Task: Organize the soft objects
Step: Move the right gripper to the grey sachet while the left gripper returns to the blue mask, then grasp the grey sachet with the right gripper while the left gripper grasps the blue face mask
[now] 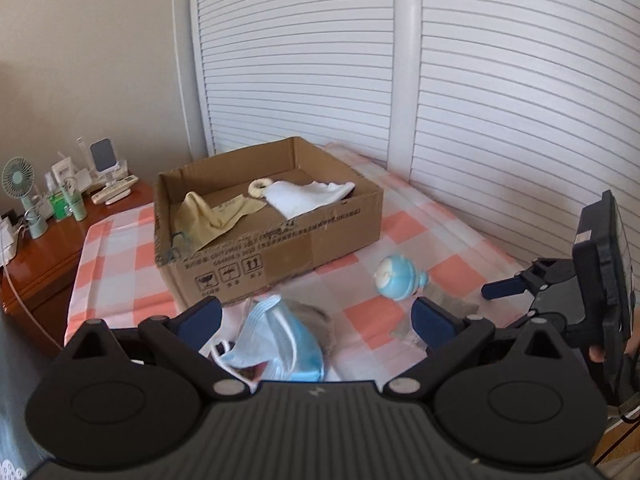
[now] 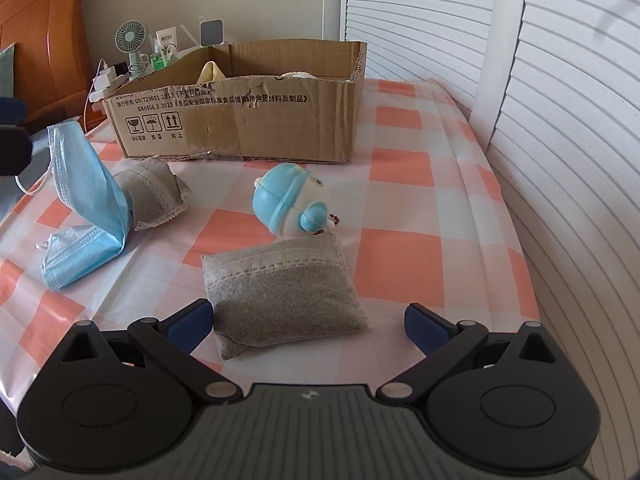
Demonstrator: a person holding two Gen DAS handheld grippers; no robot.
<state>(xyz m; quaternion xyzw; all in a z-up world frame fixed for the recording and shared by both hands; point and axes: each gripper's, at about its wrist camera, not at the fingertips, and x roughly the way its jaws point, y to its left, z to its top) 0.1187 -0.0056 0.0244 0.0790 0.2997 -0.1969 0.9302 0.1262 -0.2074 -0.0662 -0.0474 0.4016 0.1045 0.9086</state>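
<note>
My left gripper (image 1: 316, 320) is open just above the bed, its fingers on either side of crumpled blue face masks (image 1: 276, 344). One mask (image 2: 86, 176) stands up in a fold; a second lies flat beside it. A grey sachet (image 2: 156, 192) lies behind the masks. My right gripper (image 2: 310, 326) is open, with another grey sachet (image 2: 280, 292) lying flat between and just ahead of its fingers. A blue and white toy (image 2: 292, 204) rests past that sachet. The cardboard box (image 1: 280, 240) holds a yellow cloth (image 1: 212, 212), a white cloth (image 1: 308, 196) and a cream ring (image 1: 260, 188).
The bed carries an orange and white checked sheet (image 2: 400, 264). White louvred doors (image 1: 500, 100) run along its far and right sides. A wooden nightstand (image 1: 40, 252) at the left holds a small fan (image 1: 18, 184), bottles and a remote. A wooden headboard (image 2: 36, 32) rises behind.
</note>
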